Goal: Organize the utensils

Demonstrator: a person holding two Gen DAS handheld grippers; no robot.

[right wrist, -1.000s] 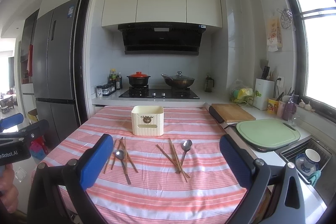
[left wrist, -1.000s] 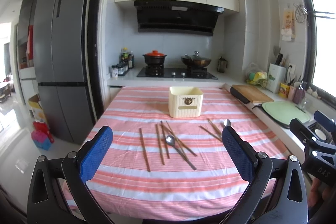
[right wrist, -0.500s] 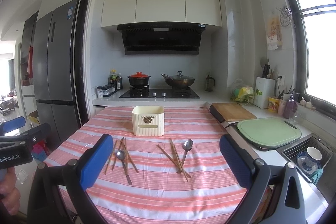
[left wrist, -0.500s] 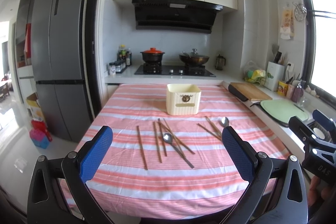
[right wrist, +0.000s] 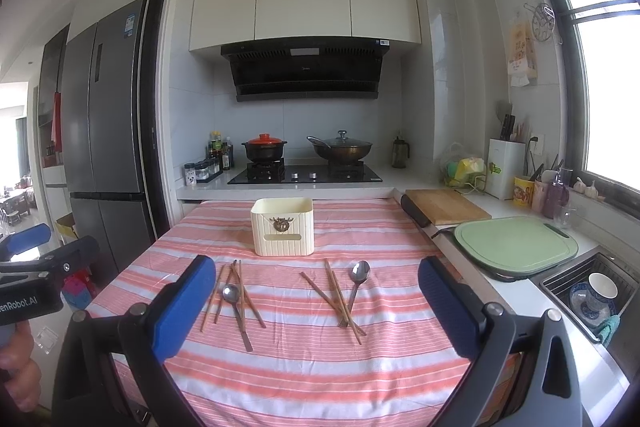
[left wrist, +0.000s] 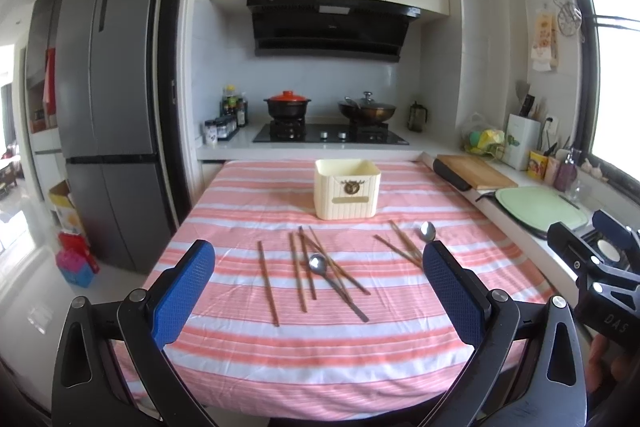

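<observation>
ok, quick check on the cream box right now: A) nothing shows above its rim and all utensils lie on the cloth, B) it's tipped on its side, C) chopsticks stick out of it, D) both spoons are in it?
A: the cream box stands upright, and both spoons and the chopsticks lie on the striped cloth in front of it; its inside is hidden.

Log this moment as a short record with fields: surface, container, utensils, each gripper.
surface: table with pink-and-white striped cloth
container: cream bin, upright at the far middle of the table; nothing seen inside
left group: spoon lying across brown chopsticks
right group: spoon beside crossed chopsticks
left gripper: open, holds nothing
right gripper: open, holds nothing
</observation>
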